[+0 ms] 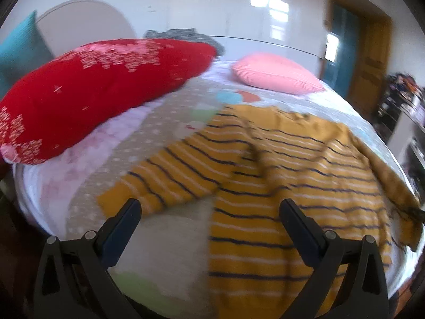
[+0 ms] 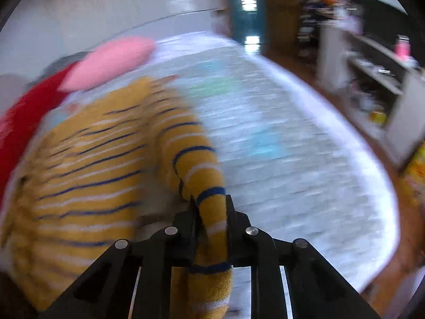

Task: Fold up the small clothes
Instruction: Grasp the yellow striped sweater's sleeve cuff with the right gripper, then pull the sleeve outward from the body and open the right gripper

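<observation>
While the right gripper (image 2: 209, 207) pinches the mustard striped knit sweater's (image 1: 292, 164) sleeve (image 2: 196, 164), the left gripper (image 1: 209, 207) (jaws wide, empty) should pin the hem near the quilted bed's (image 2: 292, 133) edge.

Sweater (image 1: 279, 164) on bed (image 1: 164, 122), beside pillows (image 1: 276, 73)

A red cushion (image 1: 87, 98) with pale pink pattern lies on the patterned bedspread (image 1: 164, 122); a pink pillow (image 1: 276, 75) lies further back; a teal cushion (image 1: 18, 50) leans at the left; a wooden door (image 1: 372, 61) stands at the right; white shelves (image 2: 377, 71) hold blurred things.
</observation>
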A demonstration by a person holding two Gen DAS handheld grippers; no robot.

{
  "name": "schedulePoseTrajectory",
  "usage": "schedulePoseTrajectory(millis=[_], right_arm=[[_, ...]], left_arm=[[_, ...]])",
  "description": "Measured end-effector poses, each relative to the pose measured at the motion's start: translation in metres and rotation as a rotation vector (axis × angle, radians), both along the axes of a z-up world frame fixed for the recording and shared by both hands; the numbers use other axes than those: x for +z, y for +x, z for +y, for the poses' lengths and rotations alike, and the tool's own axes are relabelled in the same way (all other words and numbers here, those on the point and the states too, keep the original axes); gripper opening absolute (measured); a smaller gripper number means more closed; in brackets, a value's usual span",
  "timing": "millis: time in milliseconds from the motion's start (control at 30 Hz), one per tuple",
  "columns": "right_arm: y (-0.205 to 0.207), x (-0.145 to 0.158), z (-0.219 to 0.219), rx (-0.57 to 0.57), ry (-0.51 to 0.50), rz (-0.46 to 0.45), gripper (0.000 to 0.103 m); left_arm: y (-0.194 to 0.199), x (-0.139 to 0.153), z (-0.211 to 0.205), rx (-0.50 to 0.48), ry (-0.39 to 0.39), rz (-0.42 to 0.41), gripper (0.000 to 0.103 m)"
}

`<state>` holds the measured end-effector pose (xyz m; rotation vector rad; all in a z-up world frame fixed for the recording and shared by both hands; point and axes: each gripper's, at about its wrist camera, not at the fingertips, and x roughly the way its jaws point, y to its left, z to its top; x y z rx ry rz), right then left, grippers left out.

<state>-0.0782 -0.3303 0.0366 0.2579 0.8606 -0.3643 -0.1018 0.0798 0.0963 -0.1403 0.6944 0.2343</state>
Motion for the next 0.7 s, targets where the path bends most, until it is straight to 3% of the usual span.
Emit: schedulePoseTrajectory(millis=[33, 100, 233, 300, 433, 567, 600, 667, 700], right_arm=[[-0.002, 0.000, -0.015, -0.085, -0.020, 0.019, 0.022], [-0.009, 0.004, -0.029, -0.145, -0.006, 0.003, 0.028], [-0.023, 0.015, -0.026, -0.128, 0.016, -0.059, 0.049], [-0.028, 0.019, -0.017, -0.095, 0.016, -0.080, 0.050], [-0.036, 0.022, 0.006, -0.041, 0.012, -0.106, 0.057], [-0.031, 0.021, 0.025, 0.024, 0.009, -0.107, 0.057], [-0.030, 0.021, 0.031, 0.037, 0.004, -0.105, 0.057], [-0.028, 0.021, 0.040, 0.061, -0.005, -0.096, 0.057], [-0.027, 0.020, 0.044, 0.070, -0.012, -0.090, 0.057]], left_arm=[[0.001, 0.001, 0.011, 0.026, 0.000, -0.002, 0.103], [0.005, 0.001, 0.026, 0.048, 0.010, -0.003, 0.103], [0.025, -0.013, 0.055, 0.072, 0.092, 0.039, 0.103], [0.037, -0.023, 0.068, 0.069, 0.107, 0.071, 0.103], [0.063, -0.045, 0.089, 0.018, 0.051, 0.129, 0.103], [0.094, -0.074, 0.101, -0.004, 0.033, 0.220, 0.103], [0.098, -0.079, 0.103, -0.014, 0.016, 0.242, 0.100], [0.102, -0.084, 0.108, -0.029, -0.029, 0.252, 0.082], [0.103, -0.083, 0.109, -0.032, -0.022, 0.251, 0.059]])
